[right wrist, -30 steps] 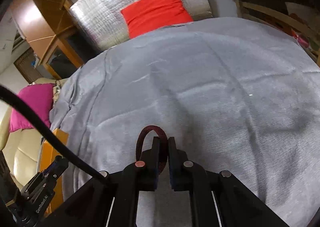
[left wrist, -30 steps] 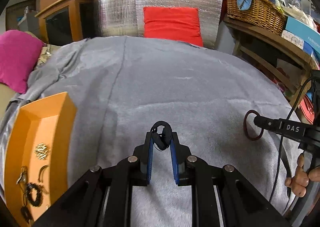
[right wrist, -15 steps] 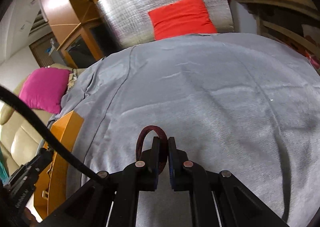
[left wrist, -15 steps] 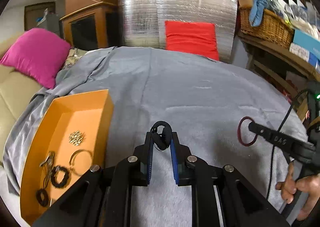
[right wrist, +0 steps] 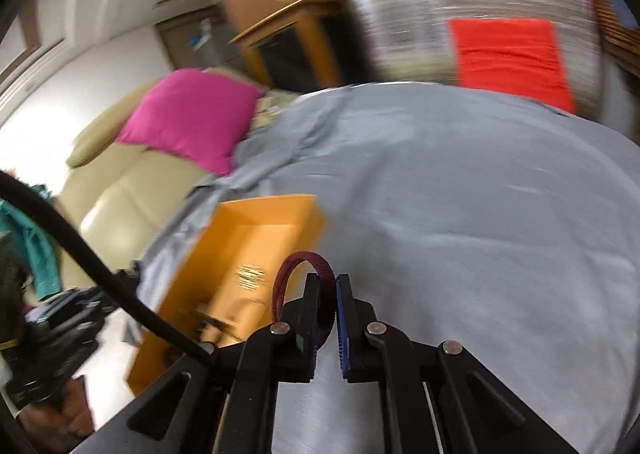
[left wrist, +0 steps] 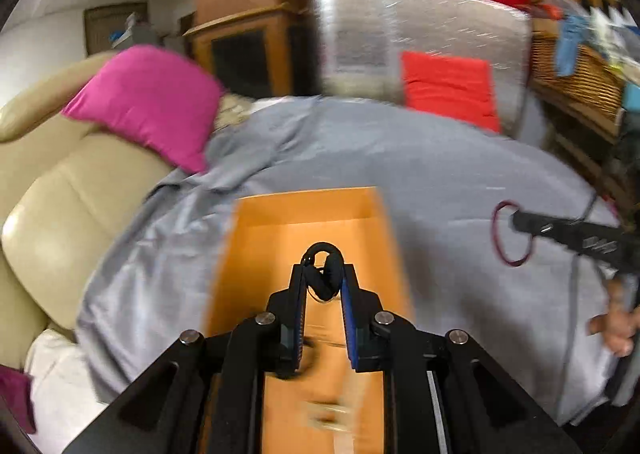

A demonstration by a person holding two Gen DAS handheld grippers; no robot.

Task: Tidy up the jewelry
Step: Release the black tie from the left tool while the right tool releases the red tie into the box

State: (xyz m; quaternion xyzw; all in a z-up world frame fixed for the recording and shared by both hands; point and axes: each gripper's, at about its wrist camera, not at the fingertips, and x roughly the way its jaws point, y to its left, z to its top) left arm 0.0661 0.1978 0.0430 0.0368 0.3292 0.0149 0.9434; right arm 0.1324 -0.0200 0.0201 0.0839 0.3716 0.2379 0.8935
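My left gripper [left wrist: 323, 274] is shut on a black looped band [left wrist: 325, 269] and hangs over the orange tray [left wrist: 280, 238] on the grey blanket. My right gripper [right wrist: 328, 286] is shut on a dark red ring-shaped band [right wrist: 300, 260], just right of the orange tray [right wrist: 256, 230]. In the left wrist view the right gripper [left wrist: 516, 223] shows at the right, with the dark red band [left wrist: 504, 234] hanging from its tip. A gold piece [right wrist: 249, 277] lies inside the tray. Both views are blurred by motion.
A grey blanket [left wrist: 460, 181] covers the bed. A beige sofa [left wrist: 60, 197] with a magenta cushion [left wrist: 148, 101] stands at the left. A silver padded panel [left wrist: 420, 29] with a red cushion [left wrist: 448, 87] is at the back, a wicker basket [left wrist: 572, 69] on shelves at the right.
Both grippers have swung left toward the orange tray, which has come from the left edge to under the left gripper. Each still holds its band.
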